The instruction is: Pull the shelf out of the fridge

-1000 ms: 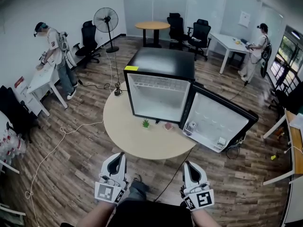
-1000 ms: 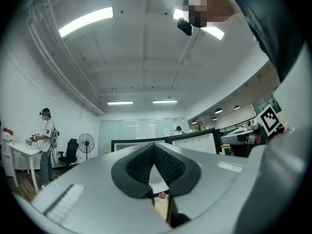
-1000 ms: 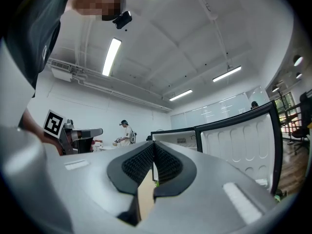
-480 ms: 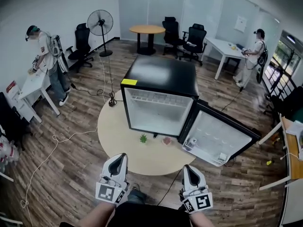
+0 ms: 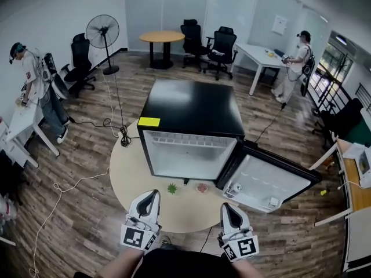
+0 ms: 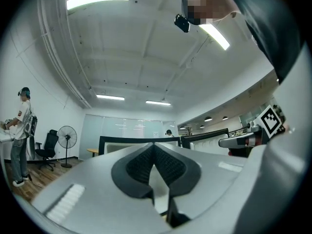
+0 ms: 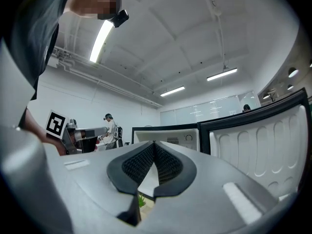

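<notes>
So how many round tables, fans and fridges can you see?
Round tables: 2, the near round table and the far round table
Fan: 1
Fridge: 1
Total: 4

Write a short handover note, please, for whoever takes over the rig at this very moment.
Left gripper: shut, empty, held in front of the fridge, touching nothing.
Right gripper: shut, empty, level with the left one.
Things: the fridge stands on the round table, and its door is swung open to the right. A small green plant and a pinkish item lie on the table before it.
Done: door open.
Left: reach in, grip the shelf and pull it out. The shelf itself is hard to make out from here.
</notes>
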`<state>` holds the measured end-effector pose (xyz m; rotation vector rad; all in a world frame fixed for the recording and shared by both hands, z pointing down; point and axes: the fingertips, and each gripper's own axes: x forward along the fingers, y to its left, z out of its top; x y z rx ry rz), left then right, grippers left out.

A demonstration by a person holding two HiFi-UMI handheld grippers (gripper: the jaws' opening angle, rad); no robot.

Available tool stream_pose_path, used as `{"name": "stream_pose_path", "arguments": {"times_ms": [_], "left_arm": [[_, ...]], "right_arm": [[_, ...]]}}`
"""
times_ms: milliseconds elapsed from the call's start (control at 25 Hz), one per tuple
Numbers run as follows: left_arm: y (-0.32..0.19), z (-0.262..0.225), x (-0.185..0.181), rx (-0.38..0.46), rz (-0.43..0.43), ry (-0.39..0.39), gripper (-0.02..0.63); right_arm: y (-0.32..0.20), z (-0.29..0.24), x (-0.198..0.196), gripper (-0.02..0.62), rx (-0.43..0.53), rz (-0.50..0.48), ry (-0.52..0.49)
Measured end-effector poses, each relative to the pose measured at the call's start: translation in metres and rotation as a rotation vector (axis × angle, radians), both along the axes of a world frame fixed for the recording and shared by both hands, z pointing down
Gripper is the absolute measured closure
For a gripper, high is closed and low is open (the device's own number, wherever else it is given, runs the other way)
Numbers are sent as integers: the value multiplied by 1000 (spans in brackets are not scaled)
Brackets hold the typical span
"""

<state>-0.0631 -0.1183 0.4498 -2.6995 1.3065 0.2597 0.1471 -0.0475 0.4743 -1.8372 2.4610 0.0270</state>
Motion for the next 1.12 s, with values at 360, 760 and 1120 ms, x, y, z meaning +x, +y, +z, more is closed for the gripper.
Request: {"name": "stream_pose_path", "arguments": {"times_ms": [360, 760, 1120], "left_arm": [[-80, 8, -3, -9, 91, 1, 606], [-115, 2, 19, -32, 45, -3, 606], [-122, -1, 34, -10, 28, 9, 606]], "right_arm": [[-74, 2, -18, 588, 1, 63, 6], [-125, 4, -9, 588, -18, -24, -27], [-148, 6, -16, 296, -42, -169, -53]]}}
